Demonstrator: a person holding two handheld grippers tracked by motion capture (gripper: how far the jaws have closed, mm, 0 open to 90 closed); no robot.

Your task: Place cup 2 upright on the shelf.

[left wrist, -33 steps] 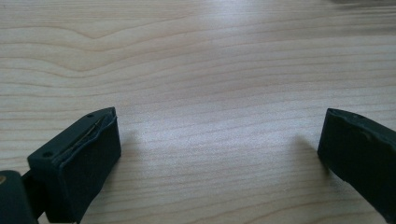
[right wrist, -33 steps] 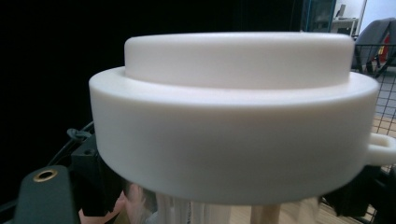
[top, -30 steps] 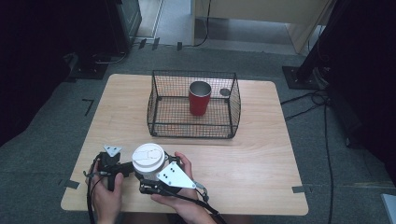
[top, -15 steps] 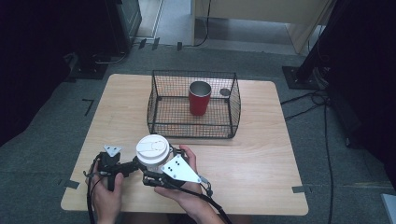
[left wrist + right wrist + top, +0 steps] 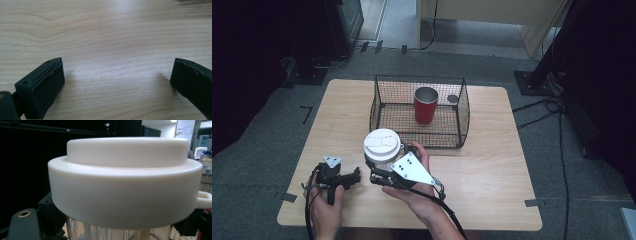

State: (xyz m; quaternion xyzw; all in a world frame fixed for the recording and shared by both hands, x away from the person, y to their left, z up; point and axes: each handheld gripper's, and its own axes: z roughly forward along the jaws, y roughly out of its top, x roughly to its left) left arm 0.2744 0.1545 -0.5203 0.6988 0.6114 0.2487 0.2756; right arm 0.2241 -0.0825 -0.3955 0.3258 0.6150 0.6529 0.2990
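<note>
A: Start with the big things. The wooden table [image 5: 492,165] has a wire basket [image 5: 464,107] standing toward its far side, and a red cup [image 5: 425,106] is upright inside it, near the back wall. Is that where the jar goes?

B: That's my guess. The right gripper [image 5: 379,167] is clenched on a clear jar with a white lid [image 5: 383,145], gripping the body just under the lid. The jar is upright, raised off the table near the front edge, just in front of the basket's near wall.

A: So what makes the step go well?

B: Keep the jar level and carry it high enough that its base passes over the near rim. The wire wall is the thing most likely to catch it.

A: And where to set it down?

B: On the open floor of the basket to the left of the red cup, well apart from it, so neither the jar nor the jaws knock the cup over. Let go only once the base sits flat.

A: Anything close up?

B: In the right gripper view the lid [image 5: 125,180] is very near the camera, with the black jaws at either side below it and a small tab on the lid's right edge. The grip looks snug.

A: And the other hand?

B: The left gripper [image 5: 357,176] rests low on the table with its jaws spread wide and nothing between them. It should stay put, out of the path.
</note>
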